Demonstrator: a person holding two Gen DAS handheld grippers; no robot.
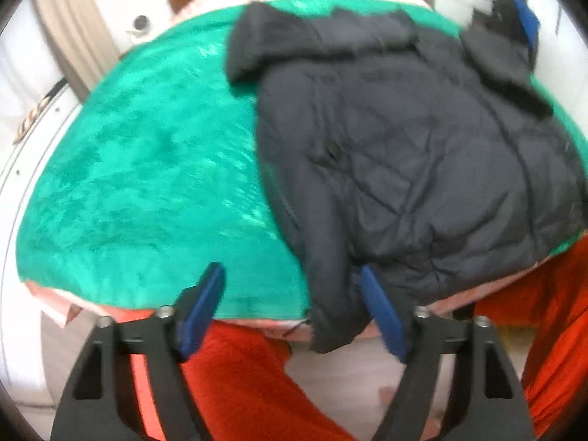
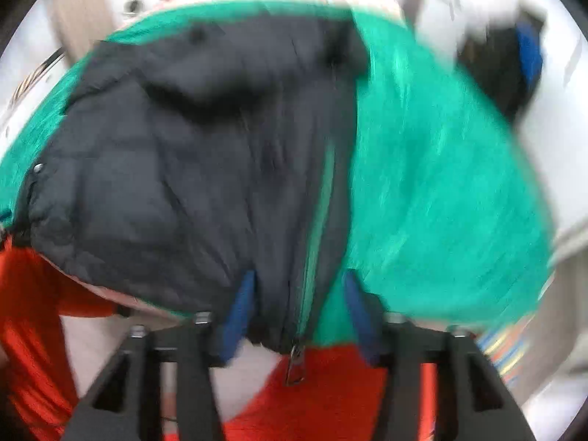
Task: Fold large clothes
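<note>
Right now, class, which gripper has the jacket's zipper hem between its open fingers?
The right gripper: the zipper hangs between its blue fingers. The left gripper straddles mostly green cover, the jacket beside one finger.

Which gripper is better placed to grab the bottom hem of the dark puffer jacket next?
Probably the right gripper: its open jaws straddle the puffer jacket hem at the zipper pull. The left gripper is open mostly over green blanket, only one finger beside the hem.
</note>
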